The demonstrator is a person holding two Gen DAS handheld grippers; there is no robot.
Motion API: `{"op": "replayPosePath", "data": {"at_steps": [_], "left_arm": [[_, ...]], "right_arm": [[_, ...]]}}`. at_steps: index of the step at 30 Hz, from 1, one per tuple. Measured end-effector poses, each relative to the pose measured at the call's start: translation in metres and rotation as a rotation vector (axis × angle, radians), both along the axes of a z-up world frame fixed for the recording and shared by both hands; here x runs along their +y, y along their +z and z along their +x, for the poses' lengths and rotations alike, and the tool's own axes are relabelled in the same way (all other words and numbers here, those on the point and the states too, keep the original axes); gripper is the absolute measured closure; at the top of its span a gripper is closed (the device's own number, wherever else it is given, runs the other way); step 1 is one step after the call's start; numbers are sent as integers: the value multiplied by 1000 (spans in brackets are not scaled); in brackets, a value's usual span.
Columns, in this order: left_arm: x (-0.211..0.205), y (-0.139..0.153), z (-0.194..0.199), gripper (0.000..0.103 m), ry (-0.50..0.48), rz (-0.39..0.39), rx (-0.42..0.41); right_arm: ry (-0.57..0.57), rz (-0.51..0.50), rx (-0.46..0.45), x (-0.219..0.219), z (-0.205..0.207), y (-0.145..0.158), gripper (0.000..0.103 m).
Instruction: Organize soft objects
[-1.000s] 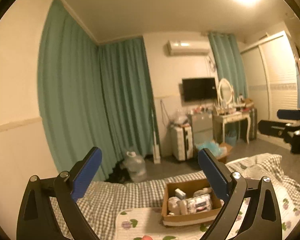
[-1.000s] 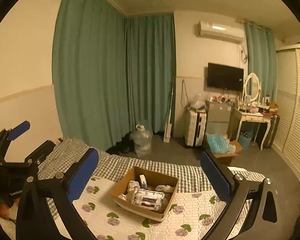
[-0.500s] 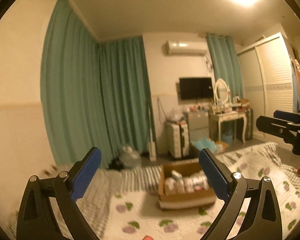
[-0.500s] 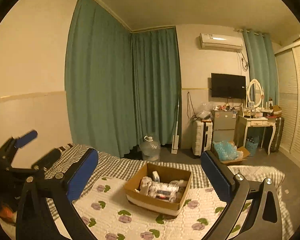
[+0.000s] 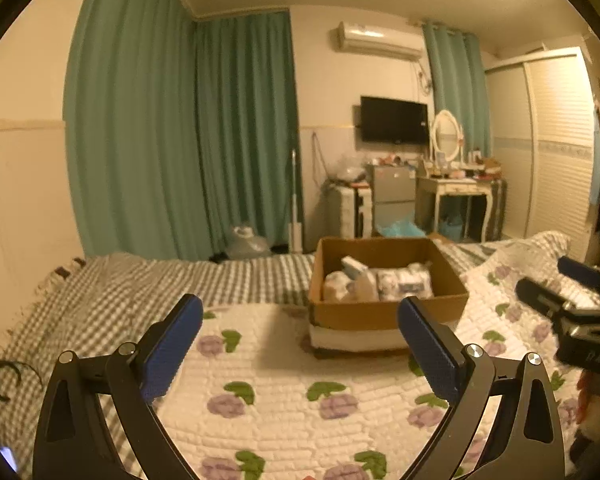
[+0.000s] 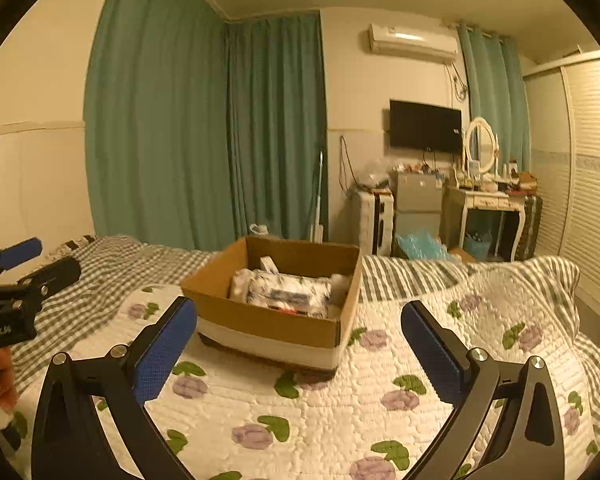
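Observation:
A brown cardboard box [image 5: 384, 312] sits on a white quilt with purple flowers [image 5: 284, 380]; it also shows in the right wrist view [image 6: 260, 316]. Several soft white packs [image 6: 288, 294] lie inside it, also seen in the left wrist view [image 5: 380, 282]. My left gripper [image 5: 300, 322] is open and empty above the quilt, short of the box. My right gripper [image 6: 299, 328] is open and empty, just in front of the box. Each gripper shows at the edge of the other's view: the right one [image 5: 568, 288], the left one [image 6: 24, 264].
The bed has a grey checked cover [image 5: 120, 292] to the left and behind the box. Beyond it are teal curtains [image 5: 180, 140], a water jug [image 5: 246, 242], a suitcase [image 6: 374, 220], a dressing table [image 6: 492, 204] and a wardrobe [image 6: 592, 184]. A black hair band [image 5: 4, 378] lies at the left.
Both cameras have tilted down and moved closer to the bed; the box now sits larger and nearer the fingers. Both grippers stay open.

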State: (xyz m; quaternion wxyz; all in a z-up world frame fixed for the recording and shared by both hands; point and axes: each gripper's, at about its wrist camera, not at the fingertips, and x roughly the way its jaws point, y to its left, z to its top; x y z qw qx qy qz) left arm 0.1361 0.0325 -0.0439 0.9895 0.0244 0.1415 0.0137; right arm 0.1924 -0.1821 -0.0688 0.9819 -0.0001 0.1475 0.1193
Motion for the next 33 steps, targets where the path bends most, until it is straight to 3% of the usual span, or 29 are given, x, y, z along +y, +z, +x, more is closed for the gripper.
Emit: {"op": "replayPosePath", "data": {"at_steps": [10, 33], "left_arm": [[-1, -12, 3, 3, 1, 2, 35], [0, -14, 3, 3, 8, 30, 29]], "right_arm": [[-19, -9, 20, 7, 3, -8, 0], [-24, -30, 17, 12, -3, -4, 0]]}}
